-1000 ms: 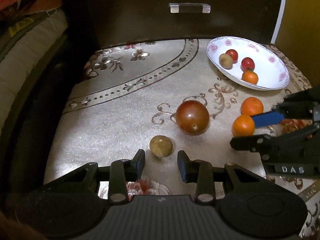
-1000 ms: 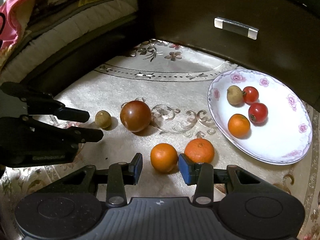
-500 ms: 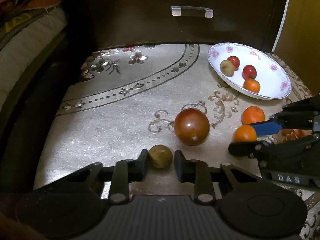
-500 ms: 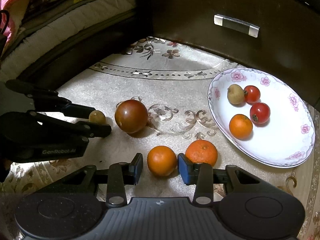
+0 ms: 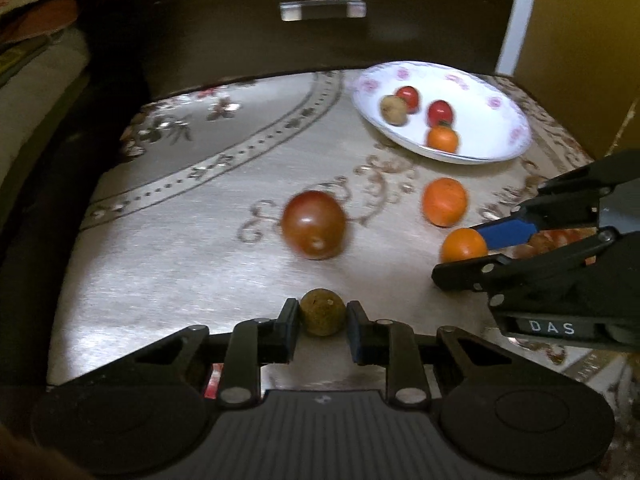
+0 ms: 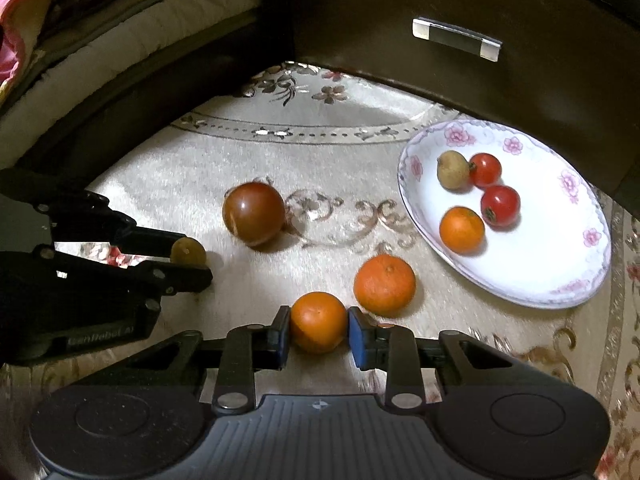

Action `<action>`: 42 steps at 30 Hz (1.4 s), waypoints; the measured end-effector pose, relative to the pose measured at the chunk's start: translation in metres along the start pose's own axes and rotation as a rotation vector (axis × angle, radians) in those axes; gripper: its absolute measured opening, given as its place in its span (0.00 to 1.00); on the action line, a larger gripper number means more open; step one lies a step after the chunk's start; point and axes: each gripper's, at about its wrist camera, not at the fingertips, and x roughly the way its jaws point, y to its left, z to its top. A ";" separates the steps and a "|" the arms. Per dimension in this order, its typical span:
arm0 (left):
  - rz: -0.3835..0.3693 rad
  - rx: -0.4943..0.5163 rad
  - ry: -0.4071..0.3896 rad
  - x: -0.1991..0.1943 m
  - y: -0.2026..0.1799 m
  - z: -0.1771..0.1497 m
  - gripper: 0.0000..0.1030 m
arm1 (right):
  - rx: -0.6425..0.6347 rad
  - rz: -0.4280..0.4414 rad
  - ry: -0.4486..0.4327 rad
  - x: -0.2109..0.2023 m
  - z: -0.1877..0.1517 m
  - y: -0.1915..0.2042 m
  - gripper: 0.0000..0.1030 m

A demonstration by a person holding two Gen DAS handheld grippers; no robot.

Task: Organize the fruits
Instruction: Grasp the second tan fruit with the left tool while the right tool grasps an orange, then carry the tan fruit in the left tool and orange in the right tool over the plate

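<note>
My left gripper (image 5: 322,322) is shut on a small brown round fruit (image 5: 322,316), low over the tablecloth; the fruit also shows in the right wrist view (image 6: 189,251). My right gripper (image 6: 319,326) is shut on an orange (image 6: 319,321), which also shows in the left wrist view (image 5: 463,245). A second orange (image 6: 385,285) lies just right of it. A large dark red tomato (image 6: 253,213) sits on the cloth between the grippers. The white flowered plate (image 6: 560,264) at the right holds a brown fruit, two small red tomatoes and an orange.
A dark wooden drawer front with a metal handle (image 6: 456,39) stands behind the table. Bedding (image 6: 100,20) lies past the table's left edge. A yellow wall (image 5: 580,40) is at the far right.
Both grippers moved forward and closed: the left around the small brown fruit, the right around the near orange. Both fruits lay free ahead of open jaws a second ago.
</note>
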 end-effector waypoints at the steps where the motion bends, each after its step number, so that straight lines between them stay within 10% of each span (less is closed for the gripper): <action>1: -0.013 0.003 0.004 0.000 -0.003 0.000 0.31 | 0.000 -0.002 0.003 -0.002 -0.002 -0.001 0.25; 42: -0.087 0.202 -0.020 0.000 -0.092 0.038 0.30 | 0.147 -0.234 -0.002 -0.058 -0.043 -0.045 0.26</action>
